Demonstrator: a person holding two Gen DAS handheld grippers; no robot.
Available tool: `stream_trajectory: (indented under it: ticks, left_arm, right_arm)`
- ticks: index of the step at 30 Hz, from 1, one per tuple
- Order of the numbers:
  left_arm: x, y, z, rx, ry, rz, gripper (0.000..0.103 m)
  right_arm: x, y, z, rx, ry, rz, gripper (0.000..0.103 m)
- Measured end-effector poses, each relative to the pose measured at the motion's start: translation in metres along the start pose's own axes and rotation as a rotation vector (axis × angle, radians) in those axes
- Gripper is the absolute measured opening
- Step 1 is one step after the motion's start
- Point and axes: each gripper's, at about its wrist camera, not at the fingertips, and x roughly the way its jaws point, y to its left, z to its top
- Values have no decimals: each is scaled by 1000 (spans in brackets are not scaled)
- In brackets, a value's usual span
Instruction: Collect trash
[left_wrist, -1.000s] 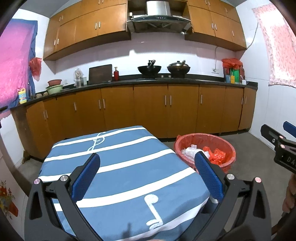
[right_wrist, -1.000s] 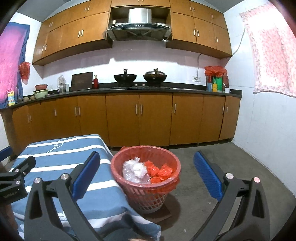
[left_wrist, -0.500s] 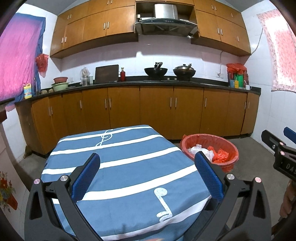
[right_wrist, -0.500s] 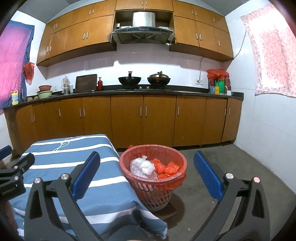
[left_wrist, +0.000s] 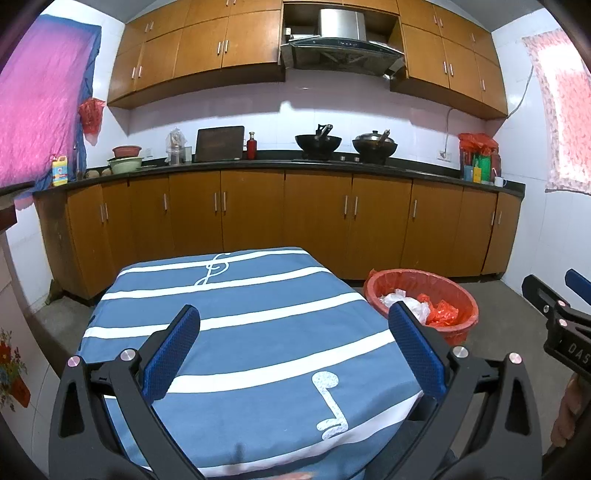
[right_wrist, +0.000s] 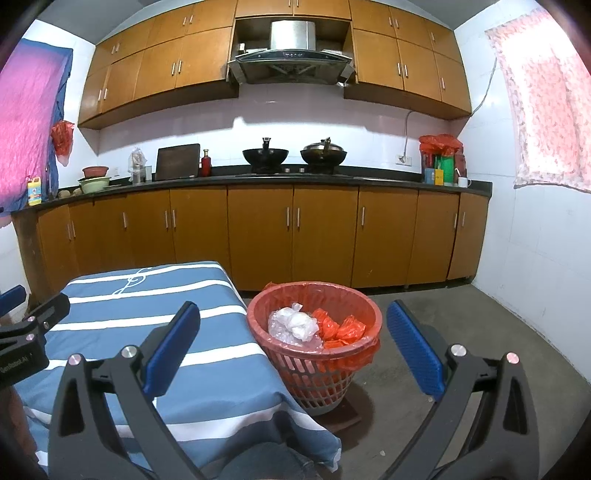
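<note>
A red basket (right_wrist: 314, 354) with a red liner stands on the floor right of the table. It holds a clear plastic wad (right_wrist: 293, 325) and red wrappers (right_wrist: 338, 330). It also shows in the left wrist view (left_wrist: 454, 325). My left gripper (left_wrist: 293, 350) is open and empty above the blue striped tablecloth (left_wrist: 258, 317). My right gripper (right_wrist: 293, 349) is open and empty, held above the table edge and the basket. Each gripper shows at the edge of the other's view.
The table (right_wrist: 122, 332) sits in front of wooden floor cabinets (right_wrist: 295, 236) with a dark counter holding woks, bowls and bottles. Grey concrete floor (right_wrist: 461, 325) lies right of the basket. A white tiled wall (right_wrist: 535, 258) is at the right.
Both grippers have risen and drawn back a little, so the table and basket sit lower in view. Both stay open and empty.
</note>
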Motion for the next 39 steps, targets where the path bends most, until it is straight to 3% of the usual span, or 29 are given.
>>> stream_trajectory:
  ticks: [39]
  left_arm:
    - [-1,-2,0,2,4,-7,101]
  right_arm:
    - [-4,2,0,6,-11,-14,99]
